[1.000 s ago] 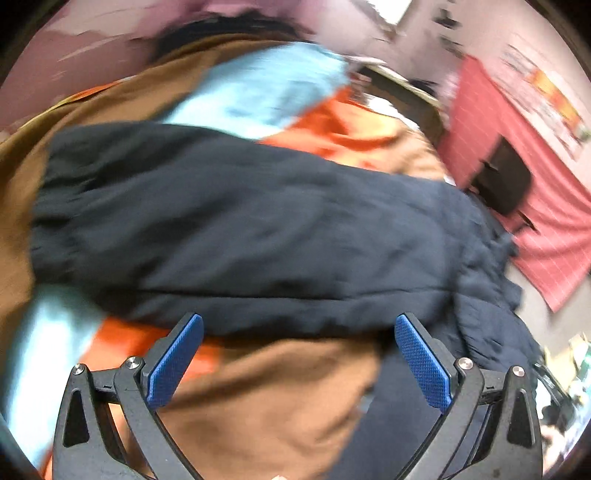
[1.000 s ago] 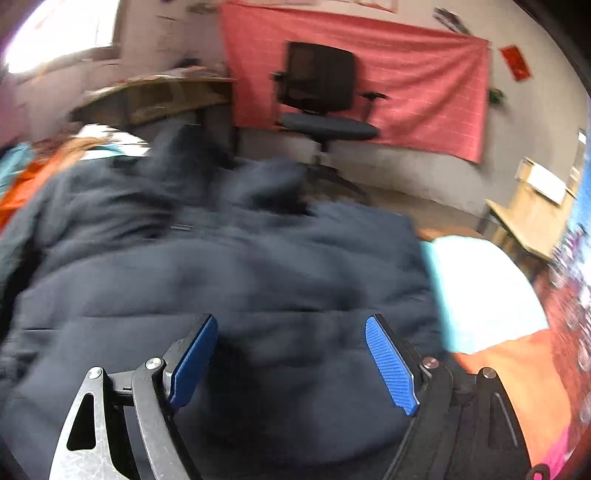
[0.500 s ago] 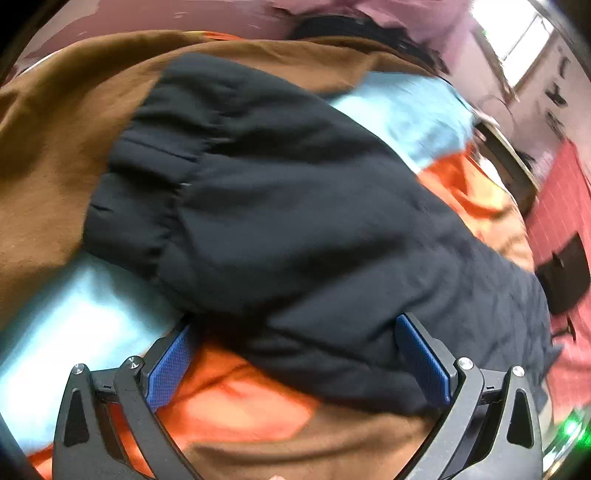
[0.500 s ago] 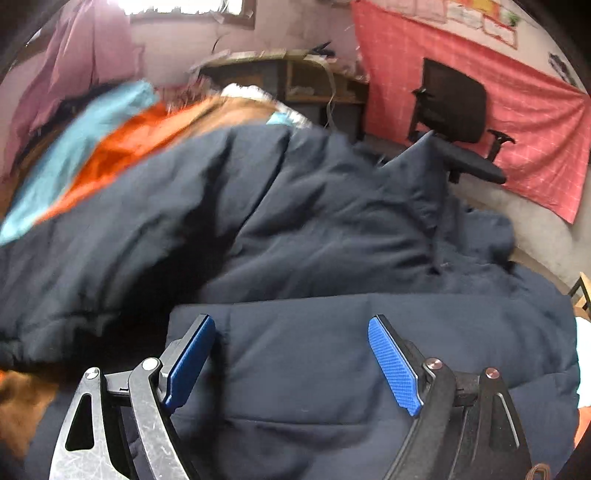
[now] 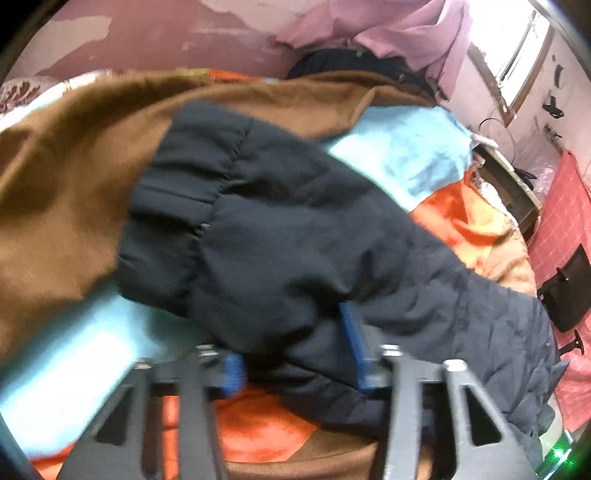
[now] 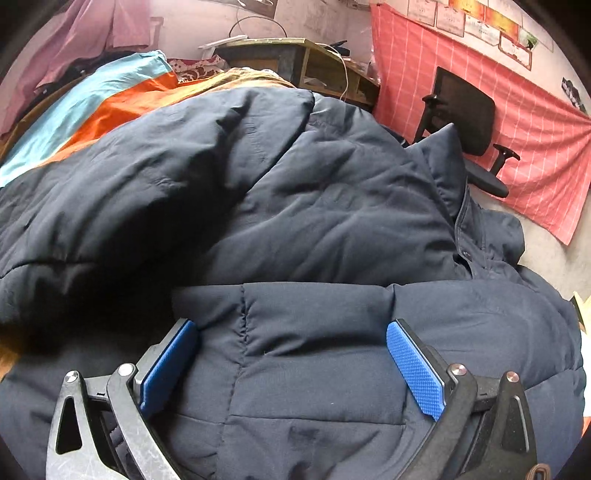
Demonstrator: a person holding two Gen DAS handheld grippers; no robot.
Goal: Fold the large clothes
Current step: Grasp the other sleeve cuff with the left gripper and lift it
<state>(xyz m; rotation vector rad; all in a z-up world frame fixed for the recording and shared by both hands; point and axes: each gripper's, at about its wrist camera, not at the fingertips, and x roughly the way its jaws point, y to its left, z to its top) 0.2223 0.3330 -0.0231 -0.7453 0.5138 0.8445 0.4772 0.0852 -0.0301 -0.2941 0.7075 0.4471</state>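
A dark navy padded jacket (image 6: 332, 206) lies spread over a patchwork bed cover. In the left wrist view its sleeve (image 5: 295, 240) runs from the elastic cuff (image 5: 177, 199) at upper left down to the fingers. My left gripper (image 5: 293, 360) is closing, with a bunched fold of the sleeve pinched between its blue pads. My right gripper (image 6: 291, 362) is opening wide over the jacket's quilted body. A folded panel lies between its pads, and they do not squeeze it.
The bed cover has brown (image 5: 66, 177), light blue (image 5: 406, 155) and orange (image 5: 450, 218) patches. A black office chair (image 6: 465, 122) stands before a red cloth on the wall (image 6: 535, 147). A wooden desk (image 6: 295, 59) is at the back, and pink garments (image 5: 399, 33) hang by the window.
The left jaws went from wide open to narrow, pinching the sleeve. The right gripper swung from the chair side to over the jacket body, and its jaws spread a little wider.
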